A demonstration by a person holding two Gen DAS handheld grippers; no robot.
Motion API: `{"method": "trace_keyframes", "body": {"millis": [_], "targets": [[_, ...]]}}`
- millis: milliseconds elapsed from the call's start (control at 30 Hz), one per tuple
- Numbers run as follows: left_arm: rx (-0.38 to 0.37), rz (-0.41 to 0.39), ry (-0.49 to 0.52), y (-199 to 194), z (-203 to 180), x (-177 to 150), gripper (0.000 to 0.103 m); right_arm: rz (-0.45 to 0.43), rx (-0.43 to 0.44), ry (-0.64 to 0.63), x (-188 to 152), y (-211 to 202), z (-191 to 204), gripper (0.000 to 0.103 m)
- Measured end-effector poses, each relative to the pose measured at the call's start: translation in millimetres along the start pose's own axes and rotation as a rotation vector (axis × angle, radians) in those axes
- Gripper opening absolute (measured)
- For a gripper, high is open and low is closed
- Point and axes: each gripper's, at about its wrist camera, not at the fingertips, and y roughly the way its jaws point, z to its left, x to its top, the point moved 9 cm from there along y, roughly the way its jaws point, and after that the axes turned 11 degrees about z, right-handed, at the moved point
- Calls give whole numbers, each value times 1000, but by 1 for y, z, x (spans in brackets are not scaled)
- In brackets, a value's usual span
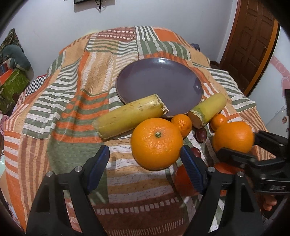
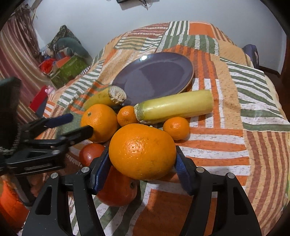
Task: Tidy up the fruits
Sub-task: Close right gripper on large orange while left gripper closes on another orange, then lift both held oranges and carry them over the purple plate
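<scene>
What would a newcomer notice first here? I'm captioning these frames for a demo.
First, the large orange clamped in the right gripper, nearest the camera. Next, a second big orange ahead of the open left gripper. Behind them lies a bare purple plate on the striped cloth, two yellow stalk pieces along its near rim.

I saw a patchwork cloth [image 1: 72, 101] of orange, green and white stripes spread over the table. Behind it stood a pale wall [image 1: 54, 16], with a dark framed object [image 1: 79, 1] hanging at the top edge. To the right was a brown panelled wooden door [image 1: 253, 41]. In the left corner lay a heap of clutter: a green box [image 2: 70, 69], a grey-green stuffed cushion [image 2: 72, 45] above it, and something red [image 2: 37, 102] lower down. A striped curtain [image 2: 16, 47] hung beside them.
</scene>
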Motion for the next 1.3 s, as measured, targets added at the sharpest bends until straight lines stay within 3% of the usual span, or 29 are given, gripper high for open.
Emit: {"method": "trace_keyframes", "body": {"millis": [267, 400, 467, 667, 933, 1300], "targets": [[-77, 51, 4, 20, -14, 7, 80, -36, -9, 39, 3, -17, -13, 62], [-69, 61, -10, 29, -15, 9, 78, -49, -31, 39, 5, -21, -14, 62], [-71, 56, -24, 30, -12, 10, 70, -53, -33, 40, 5, -21, -15, 62], [-65, 43, -4, 24, -13, 8, 70, -49, -31, 41, 7, -18, -14, 62], [-66, 7, 6, -2, -12, 5, 69, -70, -41, 17, 13, -28, -9, 62], [-47, -111, 11, -60, -7, 22, 69, -166, -97, -27, 44, -58, -11, 62]]}}
